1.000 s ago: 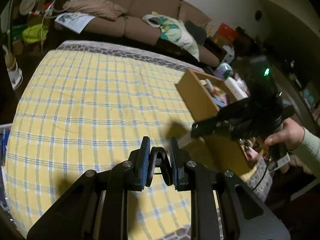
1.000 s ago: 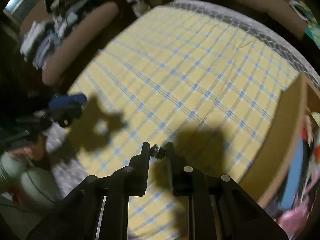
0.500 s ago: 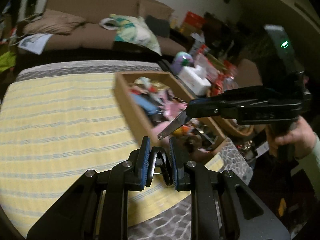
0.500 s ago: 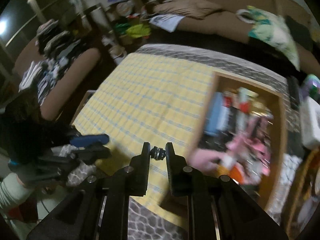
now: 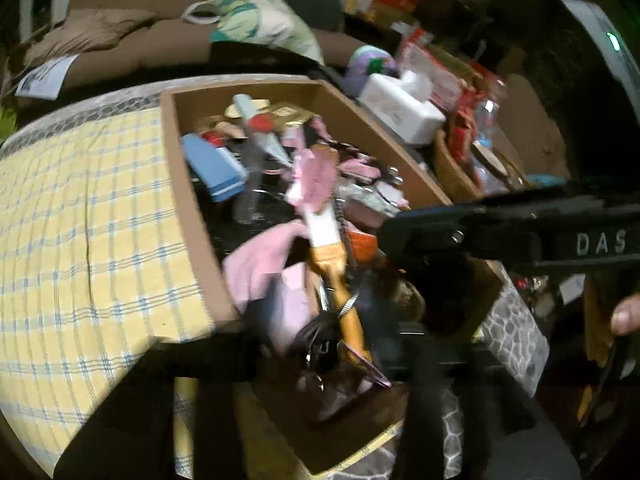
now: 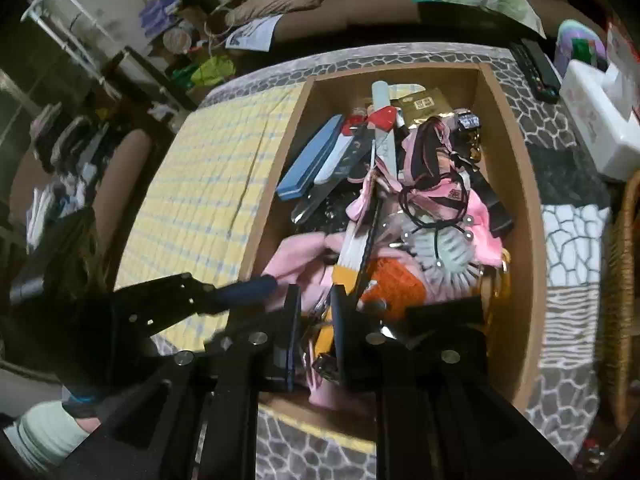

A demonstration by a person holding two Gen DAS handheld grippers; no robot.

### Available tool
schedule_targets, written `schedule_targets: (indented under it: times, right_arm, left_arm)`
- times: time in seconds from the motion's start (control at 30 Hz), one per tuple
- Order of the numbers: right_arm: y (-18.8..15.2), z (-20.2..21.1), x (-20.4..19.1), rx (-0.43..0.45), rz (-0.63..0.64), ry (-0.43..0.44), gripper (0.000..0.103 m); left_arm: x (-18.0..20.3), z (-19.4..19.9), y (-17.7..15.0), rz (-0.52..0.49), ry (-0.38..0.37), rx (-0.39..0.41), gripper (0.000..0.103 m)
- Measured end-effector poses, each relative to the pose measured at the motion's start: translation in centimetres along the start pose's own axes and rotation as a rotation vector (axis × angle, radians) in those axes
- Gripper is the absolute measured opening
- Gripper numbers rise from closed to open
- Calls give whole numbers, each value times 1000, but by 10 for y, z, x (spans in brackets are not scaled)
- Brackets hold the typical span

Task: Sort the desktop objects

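Note:
An open wooden box (image 5: 176, 152) (image 6: 516, 152) is heaped with small things: a blue case (image 6: 308, 160), pink cloth (image 5: 260, 264), an orange-handled stick (image 5: 340, 276), black hair ties (image 6: 432, 208). My left gripper (image 5: 324, 344) hangs over its near end. Its jaws are opening wide, and a black clip (image 5: 320, 336) sits loose between them, touched by neither pad. One of its blue fingers (image 6: 248, 294) shows in the right wrist view. My right gripper (image 6: 316, 320) (image 5: 392, 240) is over the box too, jaws close together on a small metal piece seen only as a silvery glint.
A yellow checked cloth (image 5: 80, 220) covers the table left of the box. To the right stand a white tissue box (image 5: 400, 108) and a wicker basket (image 5: 452, 164); a remote (image 6: 536, 64) lies behind. A sofa (image 5: 140, 40) runs along the back. A person's hand (image 5: 626, 316) holds the right gripper.
Both grippers have swung from above the checked cloth to above the box. The left jaws, shut on the black clip before, have spread apart and let it go.

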State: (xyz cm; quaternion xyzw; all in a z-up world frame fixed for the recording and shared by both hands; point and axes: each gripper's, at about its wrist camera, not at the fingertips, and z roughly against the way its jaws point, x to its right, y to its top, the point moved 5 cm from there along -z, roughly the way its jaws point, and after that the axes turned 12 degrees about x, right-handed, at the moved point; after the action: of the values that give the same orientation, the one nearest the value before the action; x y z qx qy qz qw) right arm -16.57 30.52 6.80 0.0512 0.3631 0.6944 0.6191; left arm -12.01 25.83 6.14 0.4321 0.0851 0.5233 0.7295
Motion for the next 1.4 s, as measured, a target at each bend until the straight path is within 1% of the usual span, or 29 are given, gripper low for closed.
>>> schedule_targets:
  times: [0.03,0.1,0.13,0.17,0.2,0.23,0.3,0.37,0.4,0.47,0.53,0.6,0.7,0.77,0.97,1.1,1.23,1.4]
  right_arm:
    - [1,0,0,15,-5,6,17]
    - [2,5,-2,41,-17,25,19]
    - [3,9,-3,56,-16,25,29]
    - [3,12,-4,64,-11,14,45]
    - [3,15,-5,77,-3,2,50]
    - [3,18,-8,88,-1,-5,56]
    - [1,21,-14,94,7,-24,60]
    - [-1,25,-24,115,15,-56,78]
    - [-2,26,-27,124,15,-65,82]
    - [-5,28,-42,153,14,-84,95]
    - [-9,27,-54,175,19,-102,103]
    - [-12,27,-67,201,32,-128,103]
    - [-23,24,-88,231,35,-161,103]
    - [-33,19,-104,252,24,-159,103]
    - [-54,-5,-136,257,17,-168,103]
    - [-65,-28,-154,249,35,-179,103]
    - [-75,-50,-164,230,42,-179,103]
    - [-92,-79,-169,224,37,-193,103]
  left_arm:
    - [-3,4,2,22,-2,20,72]
    - [-13,18,9,57,-7,57,78]
    - [-17,25,13,65,1,68,84]
    - [-21,31,17,72,8,78,86]
    - [-26,40,20,80,15,93,86]
    - [-30,48,23,85,23,104,89]
    - [-40,64,27,86,53,128,103]
    - [-49,79,28,75,84,144,103]
    - [-56,89,27,66,113,146,103]
    - [-67,102,24,63,144,148,103]
    - [-76,112,20,64,174,146,103]
    - [-89,126,14,69,201,149,103]
    - [-103,143,5,87,222,153,103]
    - [-114,152,-1,95,241,155,103]
    - [-147,171,-21,105,307,152,103]
    - [-169,172,-38,121,346,137,103]
    - [-188,166,-56,127,374,118,103]
    - [-208,149,-78,129,409,105,103]
